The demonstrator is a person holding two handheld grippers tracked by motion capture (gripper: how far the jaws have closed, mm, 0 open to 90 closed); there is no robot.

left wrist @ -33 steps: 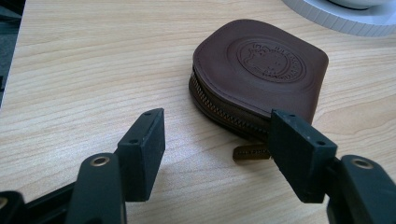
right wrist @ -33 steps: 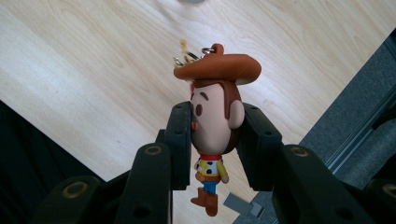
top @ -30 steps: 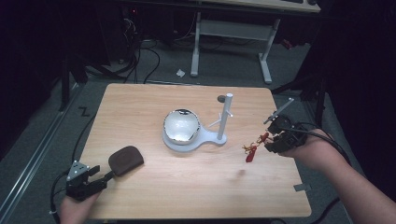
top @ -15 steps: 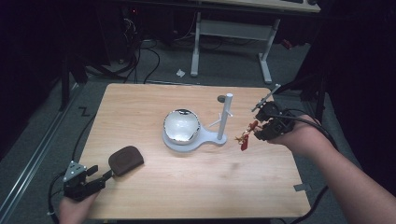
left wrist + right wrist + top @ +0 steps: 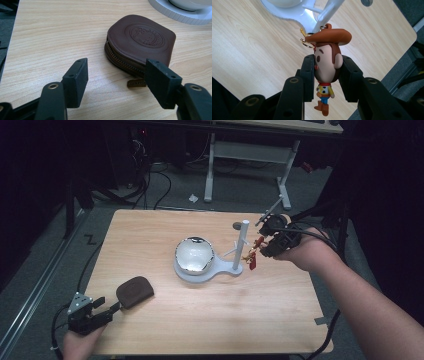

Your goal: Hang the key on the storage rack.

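Observation:
A small cowboy figure keychain with a brown hat and gold rings is clamped by its head in my right gripper. In the high view that gripper holds the figure in the air just right of the white stand's post. A brown zip pouch lies on the table at the front left, also the pouch. My left gripper rests open just short of it, jaws either side of the pouch's zip pull without touching; in the high view the left gripper is at the table's front-left corner.
A white stand base carries a shiny round bowl at the table's middle, with short pegs on its post. A small dark disc lies behind the post. The table's right edge is near my right forearm. Floor cables and a desk frame lie beyond.
My right gripper has carried the cowboy figure up and away from me, leftward toward the stand's post. The left gripper and pouch have stayed put.

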